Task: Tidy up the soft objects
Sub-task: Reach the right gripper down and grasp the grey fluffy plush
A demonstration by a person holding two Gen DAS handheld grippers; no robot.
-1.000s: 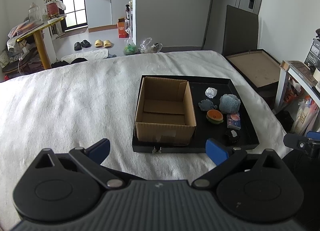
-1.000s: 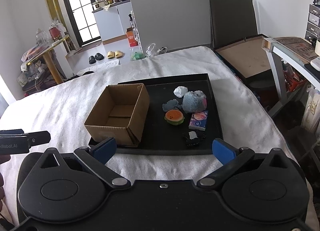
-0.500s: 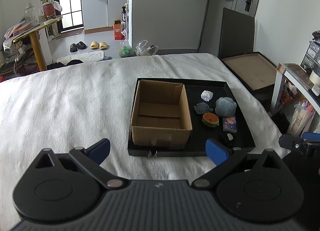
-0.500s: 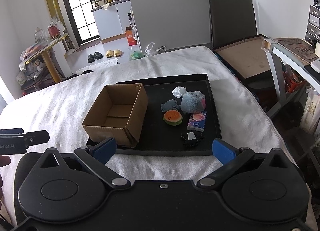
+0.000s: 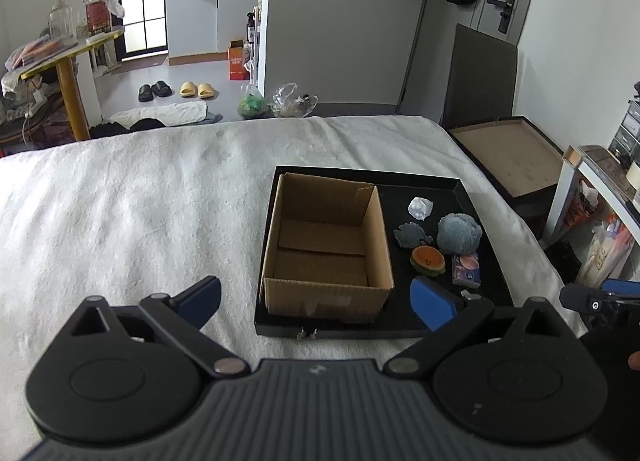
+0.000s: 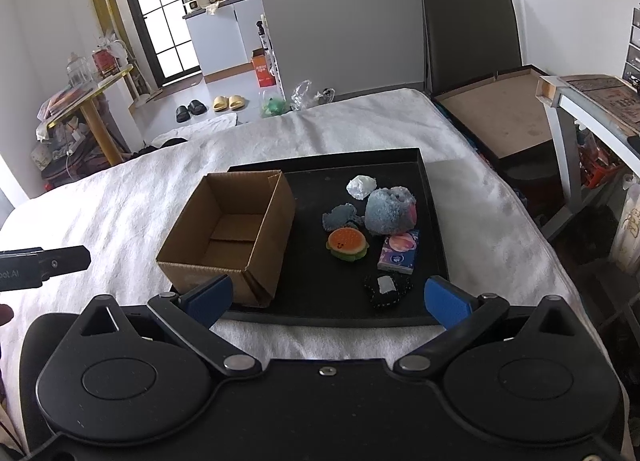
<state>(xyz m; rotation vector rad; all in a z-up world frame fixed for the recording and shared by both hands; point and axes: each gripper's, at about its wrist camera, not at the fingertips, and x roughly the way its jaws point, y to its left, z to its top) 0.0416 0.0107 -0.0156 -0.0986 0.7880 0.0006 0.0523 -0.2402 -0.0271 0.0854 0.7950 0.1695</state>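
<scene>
A shallow black rectangular tray (image 6: 434, 221) rests on a bed covered in a nubbly white blanket (image 5: 140, 213). In the tray's left half stands an open brown corrugated cardboard box (image 5: 326, 249), its flaps folded down inside and nothing in it. The soft objects lie loose on the tray's right half, beside the box: a crumpled white wad (image 6: 361, 186) farthest back; a fuzzy round blue-grey plush (image 6: 390, 210) with a pink patch on one side; a flat, ragged blue-grey piece (image 6: 339, 217) touching it, whose shape is hard to read; a small round squishy burger toy (image 6: 347, 243) with an orange top and green rim; a small purple tissue packet (image 6: 399, 253); and nearest, a black knitted item with a pale patch (image 6: 387, 289), its form unclear. In the left wrist view that black item is mostly hidden behind a blue fingertip. The left tool (image 5: 316, 299) hangs short of the tray's near edge, spread wide and holding nothing; the right tool (image 6: 328, 299) is likewise spread wide and holding nothing. Each tool's black body blocks the lower part of its own view.
</scene>
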